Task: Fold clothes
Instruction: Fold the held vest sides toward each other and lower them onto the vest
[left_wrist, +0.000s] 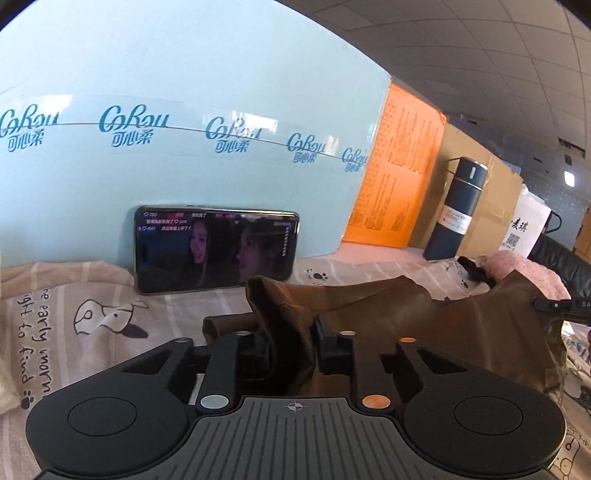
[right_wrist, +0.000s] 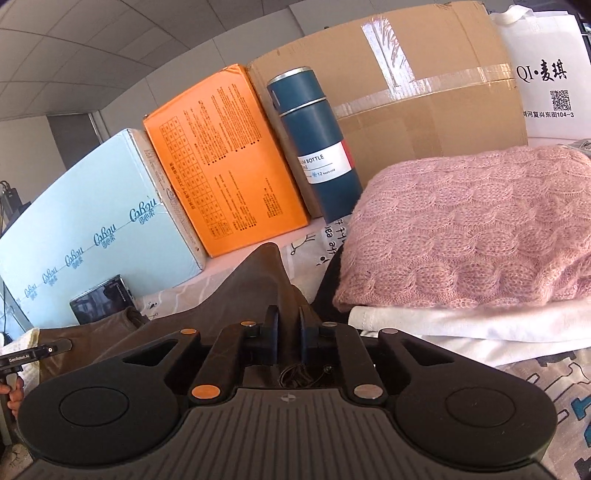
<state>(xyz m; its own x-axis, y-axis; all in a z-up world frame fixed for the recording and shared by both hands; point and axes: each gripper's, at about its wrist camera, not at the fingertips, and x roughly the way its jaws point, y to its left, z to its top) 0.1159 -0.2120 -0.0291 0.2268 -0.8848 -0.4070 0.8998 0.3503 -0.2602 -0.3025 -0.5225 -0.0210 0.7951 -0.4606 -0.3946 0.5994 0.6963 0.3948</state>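
Note:
A brown garment is held stretched between both grippers above the printed bedsheet. My left gripper is shut on a bunched corner of it. My right gripper is shut on another edge of the brown garment, which rises in a peak ahead of the fingers. The right gripper also shows at the right edge of the left wrist view. A folded pink knit sweater lies on folded white cloth to the right.
A phone playing video leans on a light blue box. An orange box, a dark blue bottle, a cardboard box and a white bag line the back.

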